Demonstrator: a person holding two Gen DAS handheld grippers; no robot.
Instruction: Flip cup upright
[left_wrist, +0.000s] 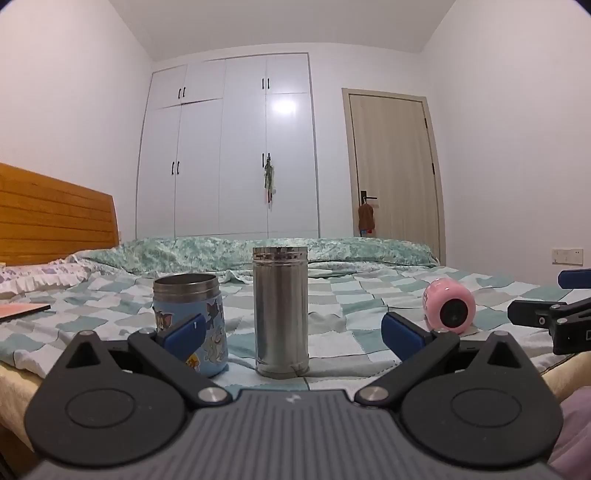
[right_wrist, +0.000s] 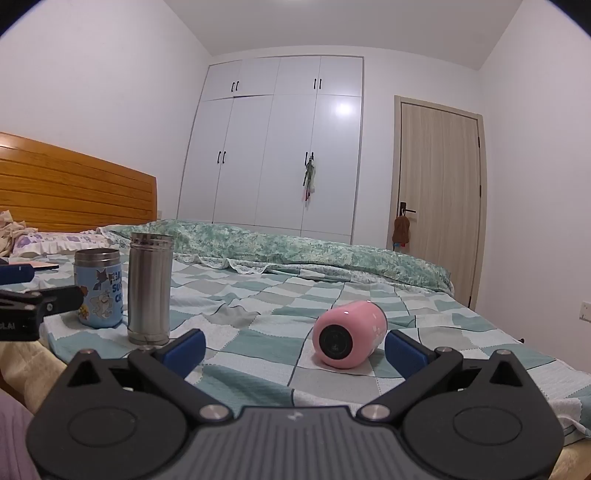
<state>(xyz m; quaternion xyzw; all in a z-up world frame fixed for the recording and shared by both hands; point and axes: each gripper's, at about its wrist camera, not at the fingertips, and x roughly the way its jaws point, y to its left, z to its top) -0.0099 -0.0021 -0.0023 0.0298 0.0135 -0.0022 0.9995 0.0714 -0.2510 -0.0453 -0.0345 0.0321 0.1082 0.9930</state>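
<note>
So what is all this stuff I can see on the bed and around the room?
pink cup: one, pink, lying on its side on the bed, dark base toward the camera
steel cup: one, silver, tall, standing near the bed's edge
cartoon cup: one, blue with cartoon figures, standing left of the steel cup
bedspread: one, green and white checks, covering the bed
headboard: one, orange wood, far left
wardrobe: one, white, back wall
door: one, pale wood, shut, right of the wardrobe
left gripper: one, black with blue pads, open, facing the steel cup
right gripper: one, black with blue pads, open, facing the pink cup
</note>
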